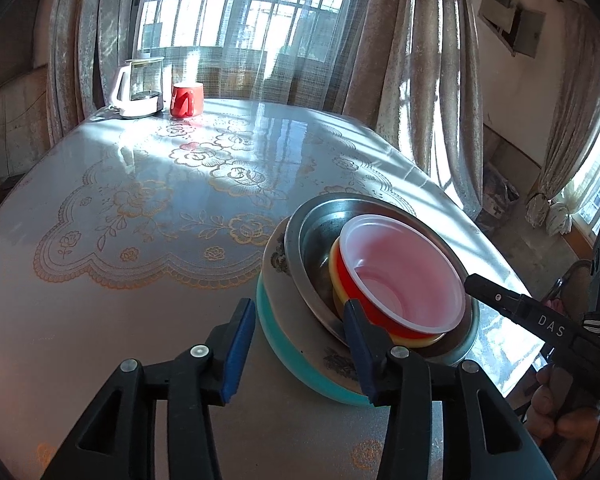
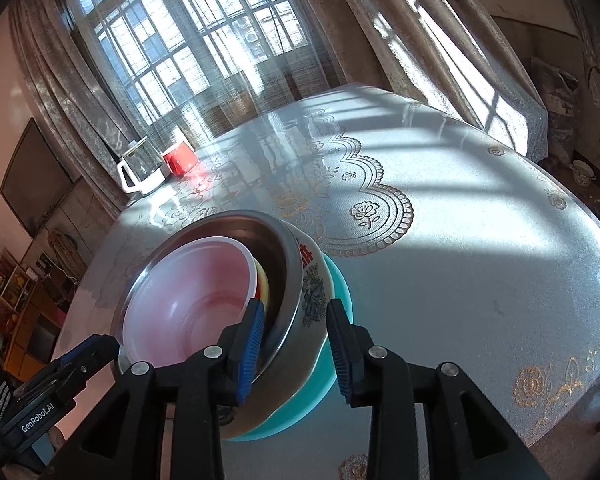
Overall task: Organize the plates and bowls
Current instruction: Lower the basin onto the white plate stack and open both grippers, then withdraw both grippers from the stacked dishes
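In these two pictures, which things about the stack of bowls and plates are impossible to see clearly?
- Yellow dish: both views show only its rim; the red and white bowl fills it.
- Steel bowl floor: covered by the dishes nested inside.
- Teal plate: underside and far edge hidden beneath the floral bowl.
- Right gripper: in the right wrist view the fingers straddle the stack's edge, but contact is unclear.

teal bowl point(image 1: 284, 364), floral tablecloth point(image 1: 140, 208) (gold)

Shiny metal bowl point(image 1: 320, 236) holds a smooth plastic bowl point(image 1: 400, 272); glossy tablecloth point(image 1: 140, 200).
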A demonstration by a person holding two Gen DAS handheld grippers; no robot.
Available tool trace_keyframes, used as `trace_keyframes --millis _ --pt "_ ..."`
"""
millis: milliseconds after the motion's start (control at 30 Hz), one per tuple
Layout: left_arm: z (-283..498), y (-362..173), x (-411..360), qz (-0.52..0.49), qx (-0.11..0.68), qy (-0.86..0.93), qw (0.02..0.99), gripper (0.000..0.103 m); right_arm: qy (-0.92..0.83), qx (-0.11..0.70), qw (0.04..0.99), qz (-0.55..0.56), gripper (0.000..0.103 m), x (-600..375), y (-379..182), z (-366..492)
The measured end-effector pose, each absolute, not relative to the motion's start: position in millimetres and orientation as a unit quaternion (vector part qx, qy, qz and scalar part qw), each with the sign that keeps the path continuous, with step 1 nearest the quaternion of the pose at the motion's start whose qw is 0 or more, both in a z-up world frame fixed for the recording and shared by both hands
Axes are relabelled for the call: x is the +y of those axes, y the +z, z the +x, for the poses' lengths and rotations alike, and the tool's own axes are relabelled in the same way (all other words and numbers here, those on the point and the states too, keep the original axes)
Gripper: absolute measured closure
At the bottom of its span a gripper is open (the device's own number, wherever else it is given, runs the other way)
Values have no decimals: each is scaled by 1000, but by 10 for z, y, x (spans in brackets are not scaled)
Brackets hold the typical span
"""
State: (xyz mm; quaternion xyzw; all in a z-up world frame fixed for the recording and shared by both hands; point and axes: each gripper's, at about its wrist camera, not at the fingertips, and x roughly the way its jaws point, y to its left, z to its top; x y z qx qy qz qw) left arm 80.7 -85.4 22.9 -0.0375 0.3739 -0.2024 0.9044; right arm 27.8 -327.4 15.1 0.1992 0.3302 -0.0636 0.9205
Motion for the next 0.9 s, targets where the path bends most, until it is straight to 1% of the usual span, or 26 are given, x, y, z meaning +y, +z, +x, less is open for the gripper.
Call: trace_keyframes --millis 200,367,433,500,900 --pt "695 226 -800 -21 360 -168 917 56 -82 310 933 162 62 -3111 283 189" --pt "604 209 -773 -17 355 -154 922 55 -103 304 938 129 61 -2940 291 140" --pt "565 215 -771 -12 348 -149 925 49 -107 303 940 118 61 -2875 282 116" --pt "540 226 -768 -9 344 -146 928 47 -109 302 941 110 61 -2828 269 97" --pt "475 265 -770 -4 333 -137 933 47 -108 299 942 106 61 -2767 292 73"
